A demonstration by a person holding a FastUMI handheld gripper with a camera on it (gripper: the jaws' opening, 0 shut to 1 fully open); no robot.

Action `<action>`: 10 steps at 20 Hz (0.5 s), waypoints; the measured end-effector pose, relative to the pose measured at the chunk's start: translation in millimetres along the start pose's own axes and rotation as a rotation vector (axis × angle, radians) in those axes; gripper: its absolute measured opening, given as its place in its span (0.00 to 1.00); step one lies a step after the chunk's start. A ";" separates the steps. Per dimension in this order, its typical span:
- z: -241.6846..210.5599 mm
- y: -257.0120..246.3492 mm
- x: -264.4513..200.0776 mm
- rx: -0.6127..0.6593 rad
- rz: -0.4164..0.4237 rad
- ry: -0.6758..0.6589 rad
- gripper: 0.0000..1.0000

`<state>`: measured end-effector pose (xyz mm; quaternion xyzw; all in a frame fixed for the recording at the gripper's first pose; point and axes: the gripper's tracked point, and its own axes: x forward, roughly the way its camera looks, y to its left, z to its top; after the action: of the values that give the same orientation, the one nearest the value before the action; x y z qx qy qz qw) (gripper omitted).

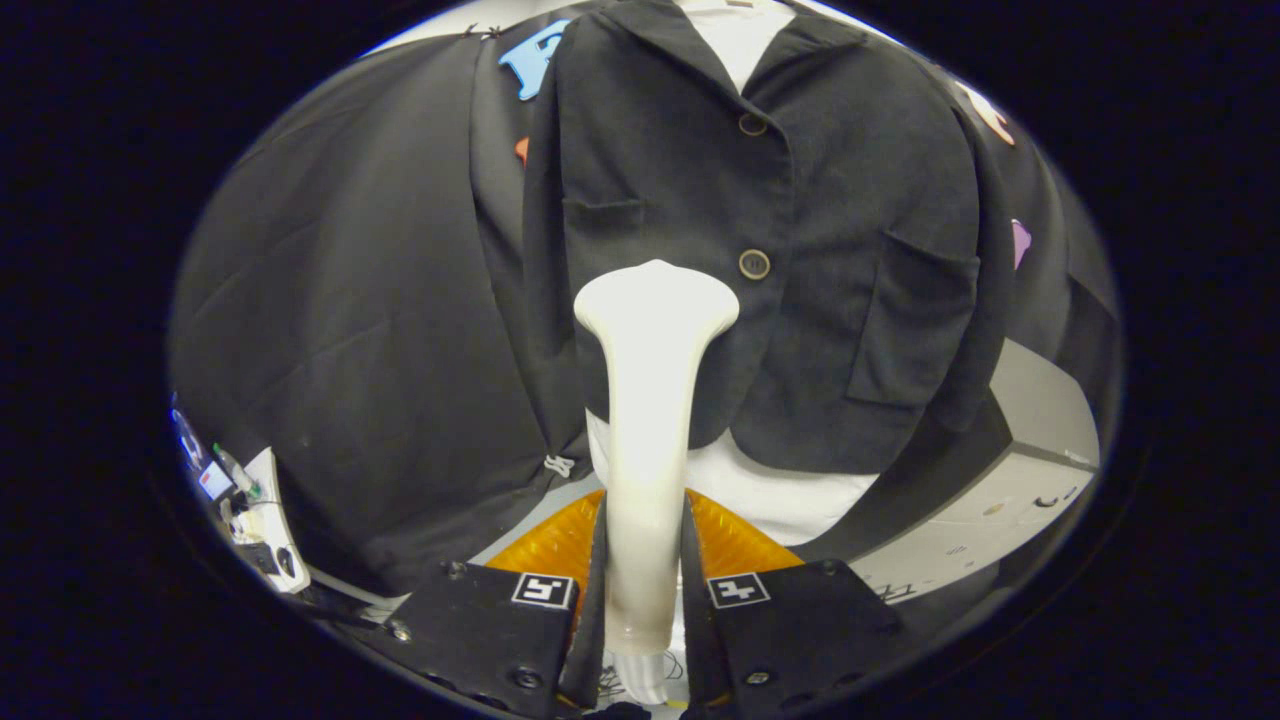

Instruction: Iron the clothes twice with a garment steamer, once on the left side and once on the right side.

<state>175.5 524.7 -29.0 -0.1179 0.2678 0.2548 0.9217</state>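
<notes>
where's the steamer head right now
In the gripper view the steamer is clamped between the gripper fingers, its head just ahead of them, against the dark jacket beside its lower button.

The claw (pixel 645 560) points forward, both fingers (pixel 500 620) clamped on the garment steamer's (pixel 650 400) upright white handle.

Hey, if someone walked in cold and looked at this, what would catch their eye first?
First, the white garment steamer, clamped between the claw's two fingers and rising straight ahead with its flared head near the lower button. Behind it hangs the dark jacket, buttoned over a white form. An orange piece shows just beyond the fingers, under the jacket's hem.
</notes>
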 end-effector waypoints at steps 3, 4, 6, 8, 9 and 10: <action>-13.5 -5.7 2.4 0.005 0.000 0.017 0.36; -15.9 -8.1 1.6 0.006 0.000 0.019 0.36; -20.3 -13.4 -1.9 0.015 -0.001 0.017 0.36; -19.4 -11.4 -1.0 0.021 -0.006 0.014 0.35; -18.9 -11.7 -2.6 0.023 -0.007 0.013 0.36; -20.0 -12.0 -3.2 0.024 -0.006 0.011 0.36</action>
<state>170.9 506.2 -42.8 -0.1093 0.2753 0.2480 0.9224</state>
